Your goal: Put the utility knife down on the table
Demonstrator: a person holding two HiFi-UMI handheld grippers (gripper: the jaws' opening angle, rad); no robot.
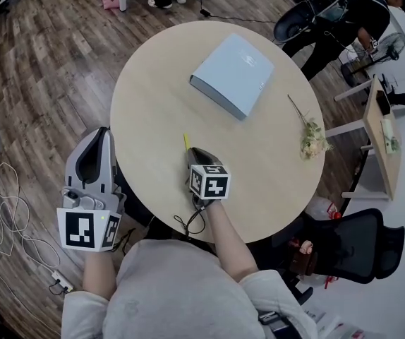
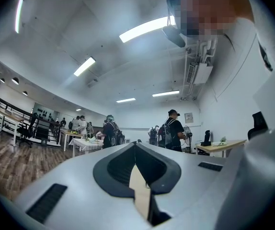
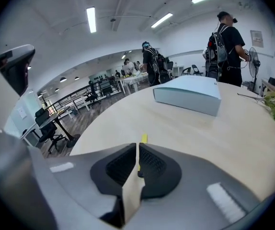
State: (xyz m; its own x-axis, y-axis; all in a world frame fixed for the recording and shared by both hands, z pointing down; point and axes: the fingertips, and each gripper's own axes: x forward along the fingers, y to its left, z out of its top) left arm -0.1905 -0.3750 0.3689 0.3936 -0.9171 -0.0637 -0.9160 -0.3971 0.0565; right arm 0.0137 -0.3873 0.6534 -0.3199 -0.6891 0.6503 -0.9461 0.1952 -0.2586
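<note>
Right gripper view shows the right gripper (image 3: 137,146) with its jaws pressed almost together on a thin yellow utility knife (image 3: 143,138); only the front end of the knife comes out past the tips, and the rest is hidden between the dark pads. Head view puts this gripper over the near part of the round tabletop (image 1: 153,111), with the yellow end pointing away from the person; whether the knife touches the wood I cannot tell. The left gripper (image 1: 104,133) hangs beyond the left edge of the tabletop; its jaws are closed on nothing. A pale blue box (image 1: 232,73) and a dried flower sprig (image 1: 312,138) lie well apart from the knife.

The knife is probably light and stiff, with a smooth plastic body, so it may turn or slide in a weak pinch. The flat sides of the handle seem the best place to hold it. No blade is visible, but the front end deserves care.
</note>
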